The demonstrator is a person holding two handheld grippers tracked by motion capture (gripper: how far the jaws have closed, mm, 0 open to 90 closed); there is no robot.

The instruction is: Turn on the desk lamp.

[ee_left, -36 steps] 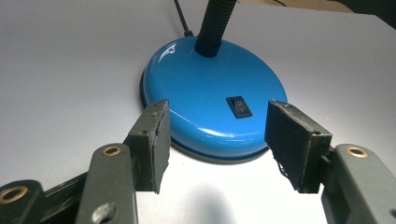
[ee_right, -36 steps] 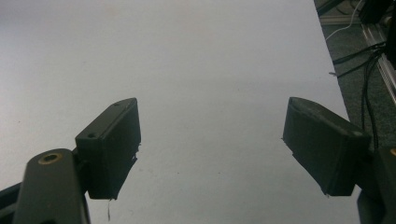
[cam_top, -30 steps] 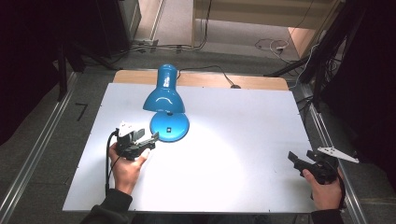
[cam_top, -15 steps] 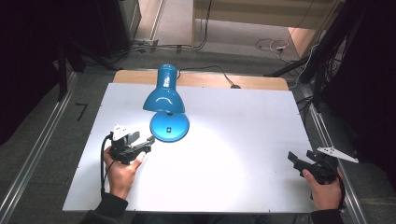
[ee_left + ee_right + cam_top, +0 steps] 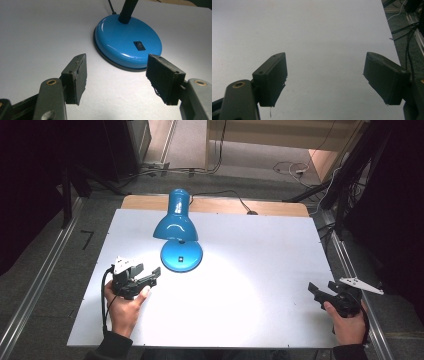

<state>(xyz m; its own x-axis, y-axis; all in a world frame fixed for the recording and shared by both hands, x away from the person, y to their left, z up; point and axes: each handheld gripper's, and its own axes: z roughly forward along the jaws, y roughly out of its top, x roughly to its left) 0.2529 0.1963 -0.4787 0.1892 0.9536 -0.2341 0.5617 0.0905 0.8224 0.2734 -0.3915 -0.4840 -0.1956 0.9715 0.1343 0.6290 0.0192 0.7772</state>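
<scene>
Facing blue desk lamp (image 5: 178,237), lit, glossy round base | both fingers spread, empty

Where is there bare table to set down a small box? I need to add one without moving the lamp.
The widest free patch lies between the blue lamp base and the right gripper, reaching the table's far right corner. The strip between left gripper and lamp base is tight.
</scene>
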